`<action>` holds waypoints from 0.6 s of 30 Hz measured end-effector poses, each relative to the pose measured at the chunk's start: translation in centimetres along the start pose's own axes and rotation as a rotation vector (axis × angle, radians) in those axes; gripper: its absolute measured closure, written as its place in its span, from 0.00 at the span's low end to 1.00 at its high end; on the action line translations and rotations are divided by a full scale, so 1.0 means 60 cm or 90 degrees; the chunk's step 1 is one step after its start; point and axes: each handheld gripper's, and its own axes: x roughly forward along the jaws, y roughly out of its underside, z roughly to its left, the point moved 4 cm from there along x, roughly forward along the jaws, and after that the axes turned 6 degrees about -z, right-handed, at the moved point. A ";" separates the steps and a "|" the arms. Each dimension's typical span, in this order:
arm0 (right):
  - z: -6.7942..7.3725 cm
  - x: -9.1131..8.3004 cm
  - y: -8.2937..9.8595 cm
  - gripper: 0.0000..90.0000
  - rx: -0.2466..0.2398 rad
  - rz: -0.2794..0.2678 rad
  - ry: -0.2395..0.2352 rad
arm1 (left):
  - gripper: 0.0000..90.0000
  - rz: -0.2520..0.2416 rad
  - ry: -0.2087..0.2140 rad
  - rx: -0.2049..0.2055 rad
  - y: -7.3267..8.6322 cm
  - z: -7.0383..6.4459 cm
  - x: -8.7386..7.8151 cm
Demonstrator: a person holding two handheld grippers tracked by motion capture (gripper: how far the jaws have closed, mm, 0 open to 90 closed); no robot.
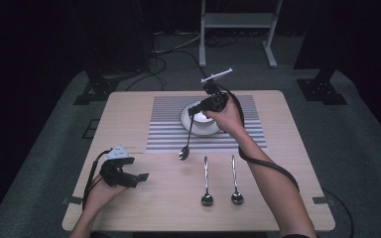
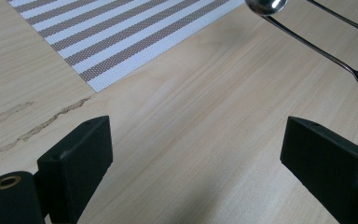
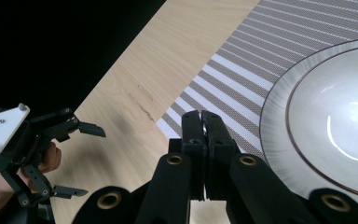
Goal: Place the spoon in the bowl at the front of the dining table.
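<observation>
Above the white bowl (image 1: 201, 119) on the striped placemat (image 1: 163, 124), we are seeing the right gripper (image 1: 194, 111) clenching its fingers on 1 spoon (image 1: 186, 143), which is hanging with its scoop just over the table (image 1: 129, 114). Near the front-left corner, the left gripper (image 1: 138, 178) is resting with fingers spread, grasping nothing. 2 other spoons (image 1: 206, 181) are lying side by side.

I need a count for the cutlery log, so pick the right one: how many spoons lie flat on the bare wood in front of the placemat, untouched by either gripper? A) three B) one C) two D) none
C: two spoons lie side by side on the table, bowls toward the person, while a third spoon hangs from the right gripper beside the white bowl.
</observation>
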 end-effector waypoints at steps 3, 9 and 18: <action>-0.006 -0.004 -0.003 0.98 0.004 -0.003 0.011 | 0.09 0.004 0.000 0.004 0.001 0.000 0.001; -0.016 -0.012 -0.010 0.98 0.013 -0.017 0.020 | 0.09 0.005 0.003 0.002 0.001 0.000 0.001; -0.023 -0.022 -0.020 0.98 0.020 -0.033 0.028 | 0.09 0.004 0.002 0.000 0.001 0.000 0.001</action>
